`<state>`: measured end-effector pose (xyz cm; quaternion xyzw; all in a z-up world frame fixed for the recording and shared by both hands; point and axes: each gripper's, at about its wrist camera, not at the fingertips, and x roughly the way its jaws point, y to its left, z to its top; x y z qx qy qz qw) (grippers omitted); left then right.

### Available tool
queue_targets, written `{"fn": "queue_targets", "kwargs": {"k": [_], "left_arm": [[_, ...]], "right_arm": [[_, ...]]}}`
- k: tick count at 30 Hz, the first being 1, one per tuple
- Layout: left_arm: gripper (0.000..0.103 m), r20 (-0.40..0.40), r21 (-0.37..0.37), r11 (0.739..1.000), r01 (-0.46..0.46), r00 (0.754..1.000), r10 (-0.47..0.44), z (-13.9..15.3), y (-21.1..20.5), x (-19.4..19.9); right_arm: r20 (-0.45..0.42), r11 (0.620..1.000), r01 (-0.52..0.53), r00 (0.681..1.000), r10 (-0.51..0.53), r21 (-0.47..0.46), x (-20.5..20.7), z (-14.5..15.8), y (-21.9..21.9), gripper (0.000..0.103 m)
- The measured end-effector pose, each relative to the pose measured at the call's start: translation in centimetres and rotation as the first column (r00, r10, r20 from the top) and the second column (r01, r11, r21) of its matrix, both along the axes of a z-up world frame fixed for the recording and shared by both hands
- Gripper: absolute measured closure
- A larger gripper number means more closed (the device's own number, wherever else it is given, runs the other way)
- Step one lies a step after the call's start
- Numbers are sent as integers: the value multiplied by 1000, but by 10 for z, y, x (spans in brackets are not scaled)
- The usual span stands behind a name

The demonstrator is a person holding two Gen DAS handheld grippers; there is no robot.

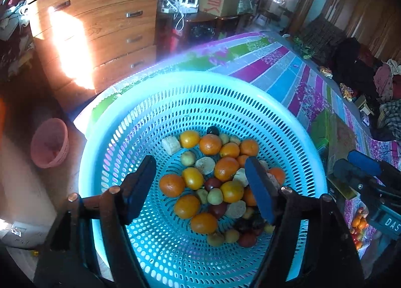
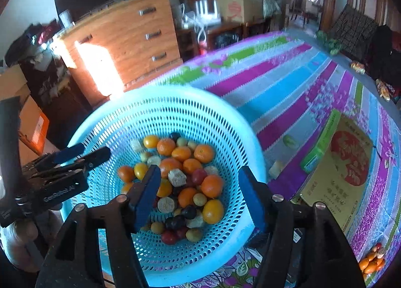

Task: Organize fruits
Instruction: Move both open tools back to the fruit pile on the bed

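A round light-blue perforated basket [image 1: 175, 79] [image 2: 175, 92] stands on the striped tablecloth. It holds several oranges [image 1: 210, 143] [image 2: 211, 186], small yellow-green fruits, dark plums and pale cut pieces. My left gripper [image 1: 200, 170] hangs open above the heap, and nothing sits between its blue pads. Over the same basket, further right, my right gripper [image 2: 199, 172] is open and empty too. Each gripper shows in the other's view: the right one [image 1: 358, 162] at the right edge, the left one [image 2: 82, 152] at the left.
A green fruit [image 2: 289, 141] and a pale piece [image 2: 275, 168] lie on the cloth right of the basket. A yellow printed box [image 2: 343, 162] lies beyond them, with a small fruit pile [image 2: 371, 261] near the table's front corner. A pink basket [image 1: 50, 142] sits on the floor by the dresser [image 1: 100, 24].
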<state>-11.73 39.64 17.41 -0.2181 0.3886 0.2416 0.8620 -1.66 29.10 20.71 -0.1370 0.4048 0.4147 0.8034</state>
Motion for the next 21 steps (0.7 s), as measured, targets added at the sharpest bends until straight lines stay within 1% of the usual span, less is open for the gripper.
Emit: {"fn": "queue_targets", "kwargs": {"k": [1,4,6,7,8,10,11,12,14,15,16,18,19,20,21], "left_arm": [[29,21,14,1000,9,1000,-10,4,-4,-2],[29,85,49,998,31,996,-35,14,-15,-5],[29,128,85,995,57,990,-67,22,-30,-5],[29,137,94,993,70,987,-82,26,-36,-3],[29,149,105,991,86,984,-101,30,-44,-2],[29,184,122,984,126,972,-147,38,-64,3],[29,204,126,980,151,963,-175,41,-77,4],[28,222,131,974,185,952,-210,45,-90,7],[24,251,143,957,251,927,-280,51,-118,12],[20,269,152,944,293,907,-325,53,-139,15],[16,282,155,934,322,892,-354,54,-152,17],[12,305,153,897,414,844,-441,52,-188,21],[11,304,152,879,451,825,-476,50,-205,24],[11,301,153,859,489,805,-512,46,-223,26],[10,292,148,831,536,779,-554,38,-245,31]], "right_arm": [[26,1000,2,1000,-2,16,-4,5,-6,35],[152,998,26,988,-33,52,-26,18,-34,35],[252,995,52,965,-72,89,-43,24,-63,34],[286,993,63,954,-89,101,-49,26,-75,27],[327,990,78,938,-111,115,-57,26,-91,18],[397,982,110,903,-163,152,-71,27,-124,11],[424,977,127,885,-190,172,-79,26,-142,9],[446,972,145,869,-213,183,-84,25,-158,8],[478,963,197,839,-262,183,-94,19,-190,2],[484,958,230,827,-286,173,-98,14,-205,1],[486,952,263,819,-306,157,-101,7,-221,1],[472,942,317,817,-331,111,-106,-9,-250,1],[450,933,352,822,-349,81,-109,-21,-269,1],[427,926,373,828,-364,66,-109,-29,-284,1],[376,915,401,842,-388,46,-111,-40,-302,1]]}}
